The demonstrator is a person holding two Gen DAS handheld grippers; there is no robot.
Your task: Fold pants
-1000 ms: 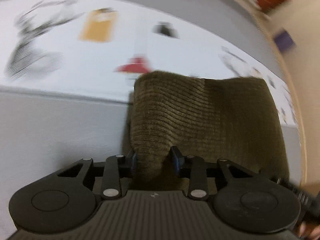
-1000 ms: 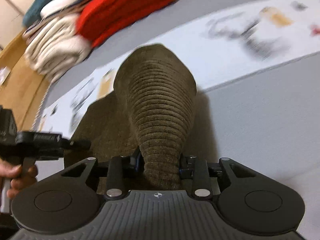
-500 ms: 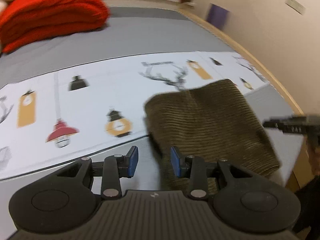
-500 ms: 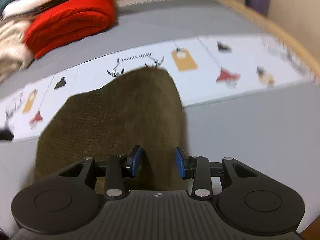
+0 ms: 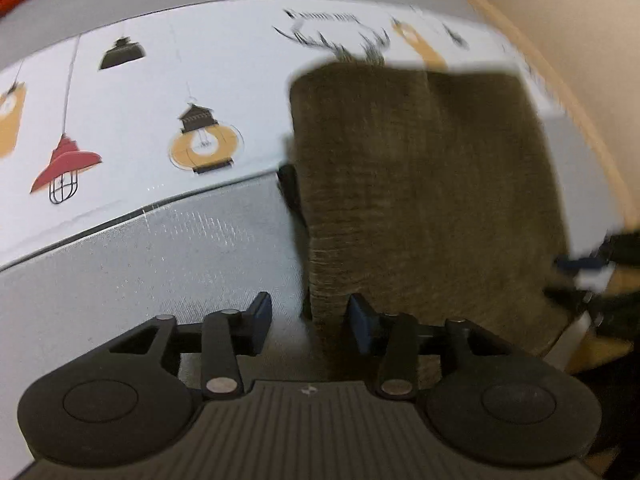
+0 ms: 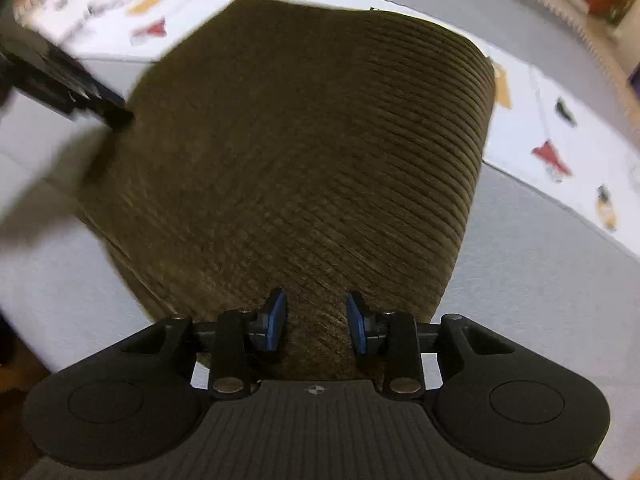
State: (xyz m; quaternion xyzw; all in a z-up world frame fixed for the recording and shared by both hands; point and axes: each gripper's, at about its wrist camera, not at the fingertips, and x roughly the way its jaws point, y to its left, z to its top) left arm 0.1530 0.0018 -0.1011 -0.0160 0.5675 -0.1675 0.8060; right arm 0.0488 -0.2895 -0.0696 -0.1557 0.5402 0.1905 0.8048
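Observation:
The olive-brown corduroy pants (image 5: 420, 184) lie folded into a compact rectangle on the grey bed, partly over a white printed sheet. In the left wrist view my left gripper (image 5: 308, 318) is open at the fold's near left corner, whose edge lies between the fingers. In the right wrist view the pants (image 6: 304, 152) fill the middle. My right gripper (image 6: 316, 322) is open at the near edge, fabric showing between its blue pads. The left gripper shows at the upper left in the right wrist view (image 6: 76, 92).
A white sheet printed with lamps (image 5: 160, 112) crosses the grey bedcover (image 5: 152, 256). A wooden bed edge (image 5: 572, 92) runs along the right with a beige wall behind it. In the right wrist view the grey cover (image 6: 532, 264) spreads to the right.
Both grippers have opened and let go of the pants, which now lie flat and folded. Both cameras have dropped closer to the fabric's near edge.

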